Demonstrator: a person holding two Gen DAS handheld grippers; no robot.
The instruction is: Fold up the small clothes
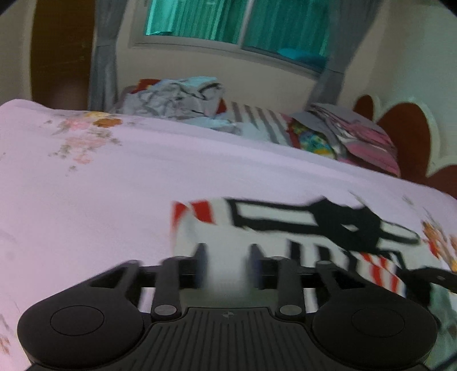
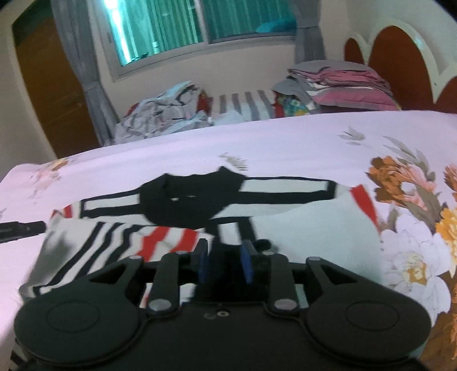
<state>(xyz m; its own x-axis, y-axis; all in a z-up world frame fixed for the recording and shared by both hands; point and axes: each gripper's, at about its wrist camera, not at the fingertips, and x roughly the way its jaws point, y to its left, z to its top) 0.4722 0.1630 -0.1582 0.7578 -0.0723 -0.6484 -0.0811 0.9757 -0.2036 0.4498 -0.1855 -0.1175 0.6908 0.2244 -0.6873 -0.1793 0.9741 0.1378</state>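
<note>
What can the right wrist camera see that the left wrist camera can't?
Only the right view shows the shirt's black collar clearly, the brown wardrobe door and the big flower print. Only the left view shows the left tongs over the white cloth. Both show the striped shirt, the pink bedsheet, the clothes heap and the window.

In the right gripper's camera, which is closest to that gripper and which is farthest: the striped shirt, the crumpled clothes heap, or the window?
1. Striped shirt: right under the right gripper, spread on the bedsheet.
2. Crumpled clothes heap: at the bed's far side, left of centre.
3. Window: on the wall behind the heap, top of view.
</note>
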